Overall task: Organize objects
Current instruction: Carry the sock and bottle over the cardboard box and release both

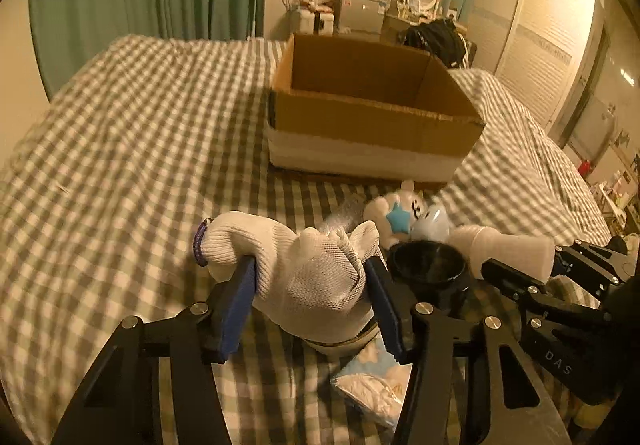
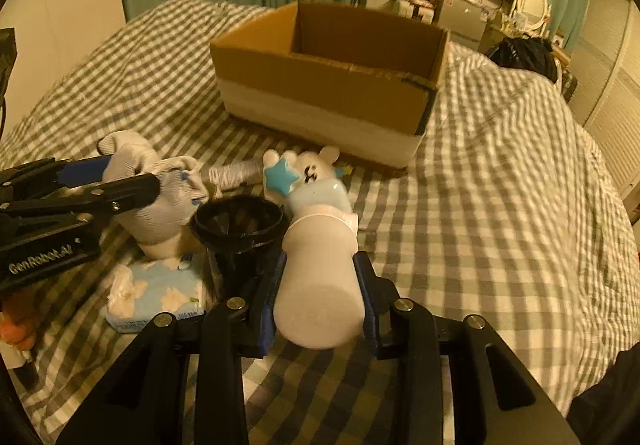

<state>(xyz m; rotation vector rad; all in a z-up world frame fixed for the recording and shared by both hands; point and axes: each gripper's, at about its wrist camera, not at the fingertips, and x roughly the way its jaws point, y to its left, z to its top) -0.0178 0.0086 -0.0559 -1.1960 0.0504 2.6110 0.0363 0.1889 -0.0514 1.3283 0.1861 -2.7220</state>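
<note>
Holding both grips at once, I have the left gripper (image 1: pixel 310 285) with its jaws pinching a white knit glove (image 1: pixel 308 265) and the right gripper (image 2: pixel 320 297) with its jaws clamped on the sides of a white bottle (image 2: pixel 320 285), both low over the checked bed (image 1: pixel 120 125). The open cardboard box (image 1: pixel 372 117) stands farther off on the bed, and I judge it the place these things go. Near it lie a plush toy with a blue star (image 2: pixel 308 177) and a grey roll (image 2: pixel 236 173); a black cup (image 2: pixel 240 229) stands between my two grippers, and a tissue pack (image 2: pixel 156 297) lies near the glove. The risk I see: the glove is limp and bunched, so it may slip or snag the cup as I lift, and the bottle, held by smooth round sides, could rotate or slide out. The two arms are close and could knock together. Only the right view shows the bottle's flat base and the tissue pack's whole face; only the left view shows the glove's purple-edged cuff.
</note>
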